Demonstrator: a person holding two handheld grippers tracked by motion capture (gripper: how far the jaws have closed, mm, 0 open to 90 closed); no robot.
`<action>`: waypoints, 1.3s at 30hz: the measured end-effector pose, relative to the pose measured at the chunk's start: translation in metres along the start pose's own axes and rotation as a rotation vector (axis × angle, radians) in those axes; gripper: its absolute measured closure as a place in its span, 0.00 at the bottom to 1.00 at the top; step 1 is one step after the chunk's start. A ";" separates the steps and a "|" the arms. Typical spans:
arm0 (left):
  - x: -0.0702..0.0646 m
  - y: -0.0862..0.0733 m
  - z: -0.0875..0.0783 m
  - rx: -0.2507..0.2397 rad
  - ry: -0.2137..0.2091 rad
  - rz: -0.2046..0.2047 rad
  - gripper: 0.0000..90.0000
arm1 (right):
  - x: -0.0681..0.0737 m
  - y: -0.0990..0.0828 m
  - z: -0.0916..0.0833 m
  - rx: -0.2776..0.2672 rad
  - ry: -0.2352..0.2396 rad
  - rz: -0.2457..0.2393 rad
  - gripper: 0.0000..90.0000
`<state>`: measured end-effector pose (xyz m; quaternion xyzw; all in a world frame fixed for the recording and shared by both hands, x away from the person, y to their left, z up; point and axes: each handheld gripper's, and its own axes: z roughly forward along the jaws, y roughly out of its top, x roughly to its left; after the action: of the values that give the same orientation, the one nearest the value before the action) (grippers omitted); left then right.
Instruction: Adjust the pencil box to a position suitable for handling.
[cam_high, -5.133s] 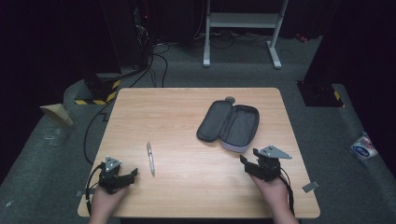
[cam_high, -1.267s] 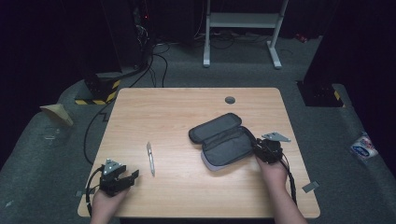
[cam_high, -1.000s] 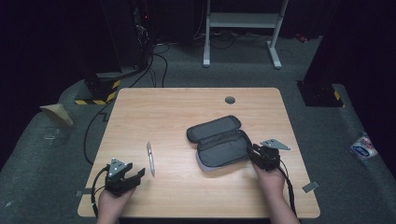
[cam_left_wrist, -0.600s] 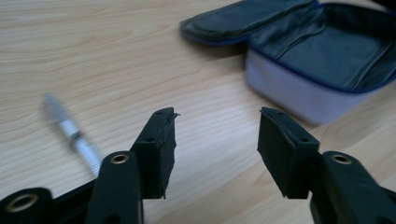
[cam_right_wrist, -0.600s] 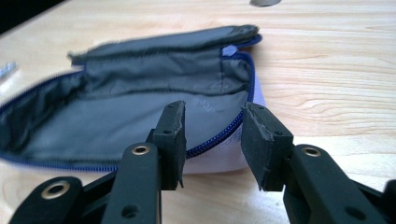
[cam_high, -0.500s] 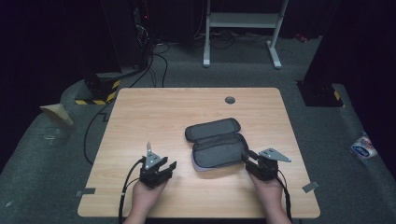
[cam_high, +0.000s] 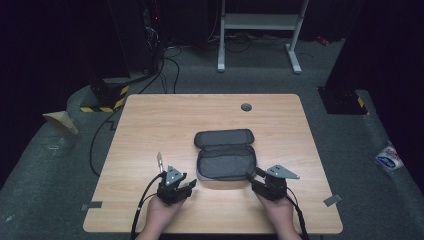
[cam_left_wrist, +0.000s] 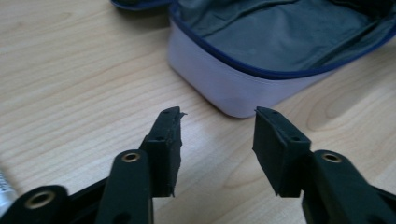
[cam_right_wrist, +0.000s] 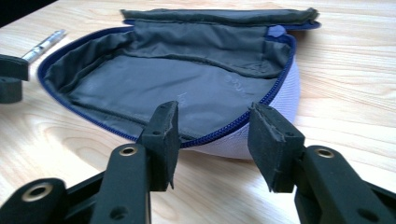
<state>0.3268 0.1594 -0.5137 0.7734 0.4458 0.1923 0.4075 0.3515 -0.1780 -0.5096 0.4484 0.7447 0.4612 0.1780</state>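
Observation:
An open grey pencil case (cam_high: 225, 159) with a blue zip lies at the table's front centre, its lid folded back. My left gripper (cam_high: 191, 185) sits at its near left corner, open; its jaws have just been opening, with nothing between them. In the left gripper view the left gripper (cam_left_wrist: 217, 114) faces the case's pale side wall (cam_left_wrist: 219, 88). My right gripper (cam_high: 253, 178) is at the near right corner, its jaws just opened. In the right gripper view the right gripper (cam_right_wrist: 214, 109) stands just short of the zip rim (cam_right_wrist: 233, 126), not pressing it. A silver pen (cam_high: 160, 161) lies left of the case.
The wooden table (cam_high: 150, 115) has a round grommet (cam_high: 246, 107) near its back edge. Cables and a white frame stand on the dark floor beyond. In the right gripper view the pen (cam_right_wrist: 44, 44) lies far left, near the other gripper's jaw (cam_right_wrist: 11, 77).
The case has been dragged from the back right to the front centre and turned. The left gripper moved right, past the pen, to the case. The right gripper's jaws have parted.

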 end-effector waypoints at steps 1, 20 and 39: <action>0.000 0.000 -0.001 -0.002 -0.001 0.001 0.56 | 0.002 0.000 0.001 0.002 0.006 0.001 0.56; 0.008 -0.001 -0.008 -0.034 0.002 -0.027 0.59 | 0.006 0.000 0.002 0.005 0.018 -0.044 0.52; 0.050 -0.009 -0.042 -0.087 0.079 -0.115 0.62 | -0.010 0.007 -0.007 -0.031 -0.024 -0.035 0.53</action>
<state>0.3207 0.2237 -0.4992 0.7201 0.4963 0.2181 0.4330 0.3557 -0.1889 -0.5010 0.4378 0.7431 0.4641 0.2020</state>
